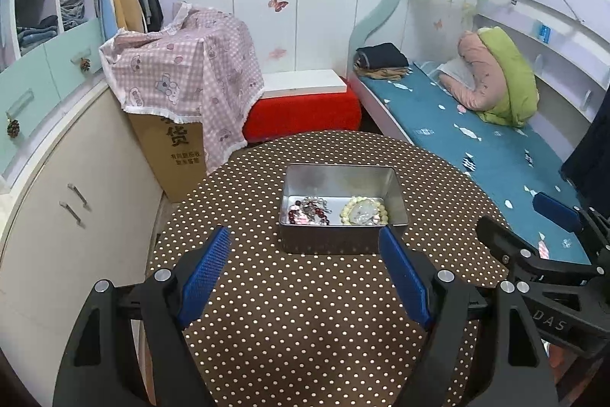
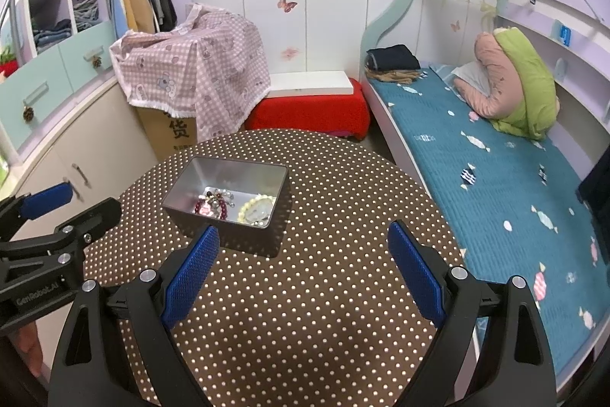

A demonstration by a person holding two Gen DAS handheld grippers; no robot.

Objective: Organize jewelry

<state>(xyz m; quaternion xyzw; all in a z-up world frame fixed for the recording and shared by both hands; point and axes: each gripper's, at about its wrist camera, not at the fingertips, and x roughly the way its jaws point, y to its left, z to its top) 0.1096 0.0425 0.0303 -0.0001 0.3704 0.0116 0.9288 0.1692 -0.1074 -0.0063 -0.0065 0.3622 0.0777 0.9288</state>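
A silver metal tin (image 1: pixel 343 242) (image 2: pixel 232 235) stands on the round brown polka-dot table (image 1: pixel 305 311) (image 2: pixel 324 292). Inside lie a dark red bead bracelet with clear beads (image 1: pixel 309 210) (image 2: pixel 213 205) and a pale yellow bead bracelet with a pale stone (image 1: pixel 365 210) (image 2: pixel 256 212). My left gripper (image 1: pixel 307 239) hovers open just short of the tin's near wall, nothing between its blue pads. My right gripper (image 2: pixel 303 233) is open and empty, to the right of the tin. Each gripper shows at the edge of the other's view.
A cardboard box under a pink checked cloth (image 1: pixel 183 79) (image 2: pixel 190 71) stands behind the table on the left. A red stool with a white board (image 1: pixel 305 109) is behind. A bed with a teal cover (image 1: pixel 476 147) (image 2: pixel 495 178) runs along the right. Cupboards (image 1: pixel 68 216) line the left.
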